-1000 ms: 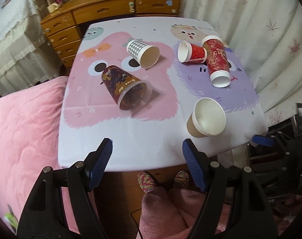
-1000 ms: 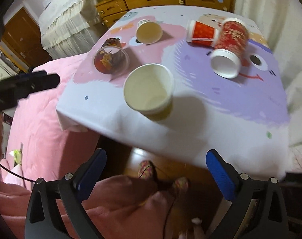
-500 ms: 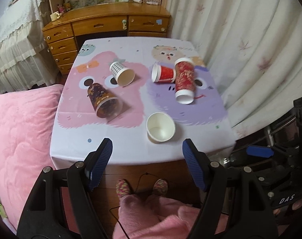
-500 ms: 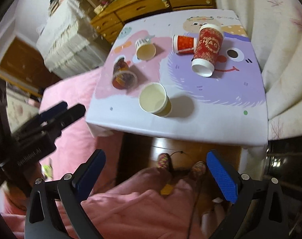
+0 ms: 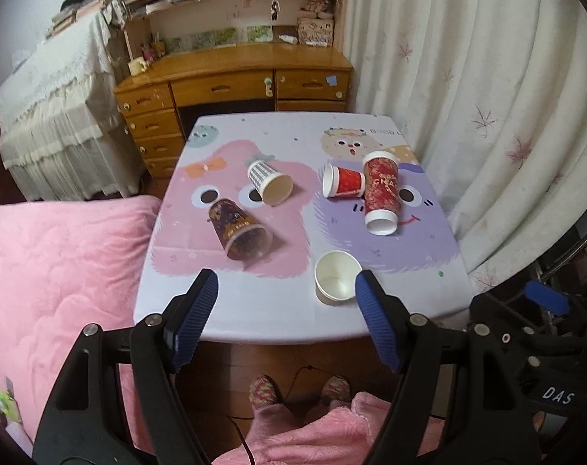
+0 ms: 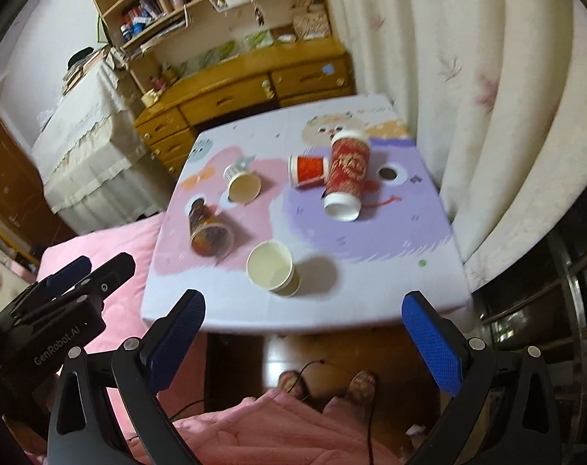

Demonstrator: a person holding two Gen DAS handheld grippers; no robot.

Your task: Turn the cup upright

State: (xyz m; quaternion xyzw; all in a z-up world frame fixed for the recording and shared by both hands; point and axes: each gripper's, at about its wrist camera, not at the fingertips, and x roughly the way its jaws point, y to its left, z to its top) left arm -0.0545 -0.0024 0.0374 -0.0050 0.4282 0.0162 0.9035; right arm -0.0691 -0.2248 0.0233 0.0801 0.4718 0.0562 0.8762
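Observation:
A plain beige paper cup [image 5: 337,276] [image 6: 272,268] stands upright near the table's front edge. Several cups lie on their sides: a dark patterned clear cup [image 5: 237,230] [image 6: 208,230], a checked cup [image 5: 268,183] [image 6: 241,185], a small red cup [image 5: 343,181] [image 6: 309,170] and a tall red cup [image 5: 380,193] [image 6: 347,175]. My left gripper [image 5: 285,294] is open and empty, held back above the front edge. My right gripper [image 6: 303,312] is open and empty, also back from the table.
The small table [image 5: 278,314] has a cartoon cloth. A pink bed [image 5: 61,263] lies to the left, a curtain [image 5: 487,116] to the right, a wooden desk [image 5: 231,85] behind. The person's pink-clad legs and slippers [image 5: 299,391] are below.
Both grippers have pulled up and back from the table, so more of the room shows. The beige cup now stands upright; a second ago it looked tilted in the left view.

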